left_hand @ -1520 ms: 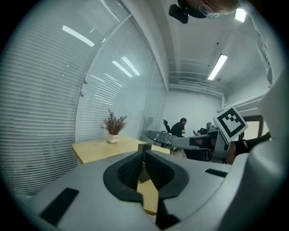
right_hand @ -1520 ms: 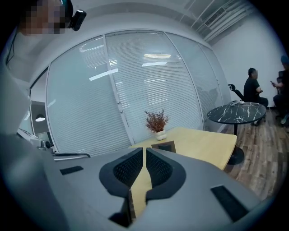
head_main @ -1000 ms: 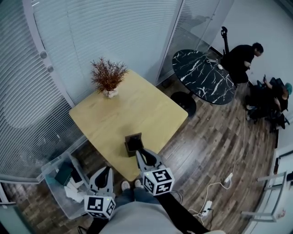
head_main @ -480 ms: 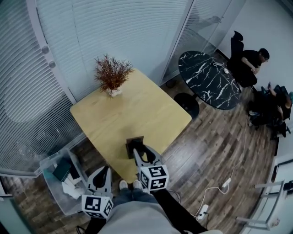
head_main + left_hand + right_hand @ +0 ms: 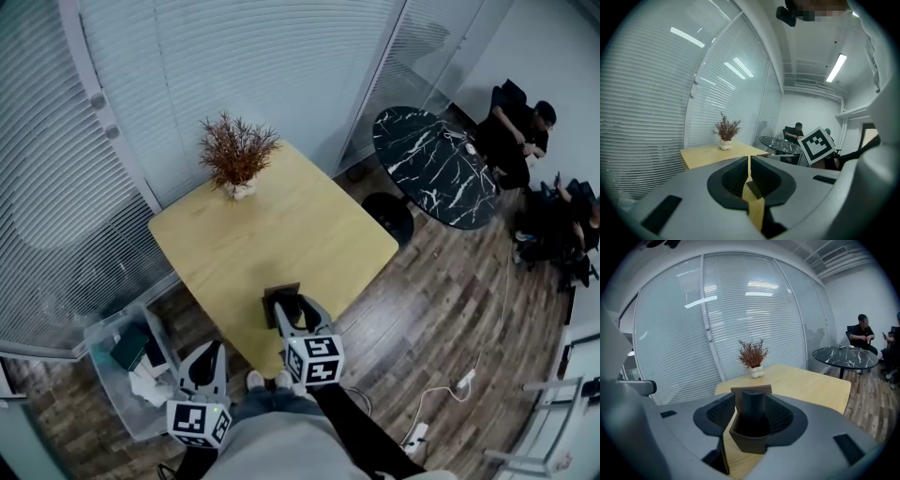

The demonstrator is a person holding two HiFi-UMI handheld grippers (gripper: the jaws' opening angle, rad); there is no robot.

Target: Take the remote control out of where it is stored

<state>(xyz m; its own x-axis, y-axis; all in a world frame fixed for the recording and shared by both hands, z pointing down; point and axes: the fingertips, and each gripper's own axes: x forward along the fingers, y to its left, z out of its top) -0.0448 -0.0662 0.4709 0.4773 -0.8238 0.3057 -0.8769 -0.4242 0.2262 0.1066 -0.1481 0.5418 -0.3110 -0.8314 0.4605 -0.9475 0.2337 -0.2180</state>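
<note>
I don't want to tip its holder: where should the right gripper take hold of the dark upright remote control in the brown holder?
Probably the upper part of the dark remote control, above the brown holder's front rim: pads on its two sides, coming from the wooden table's near edge. The right gripper, whose jaws have just been opening, straddles it without pressing.

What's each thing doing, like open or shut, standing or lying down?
dark grey remote control: standing upright in its holder.
brown holder: upright on the yellow wooden table, near its edge.
right gripper: jaws just been opening, now open, holder and remote between them.
left gripper: jaws together, nothing between them.
reddish dried plant in white pot: upright on the table's far corner.
</note>
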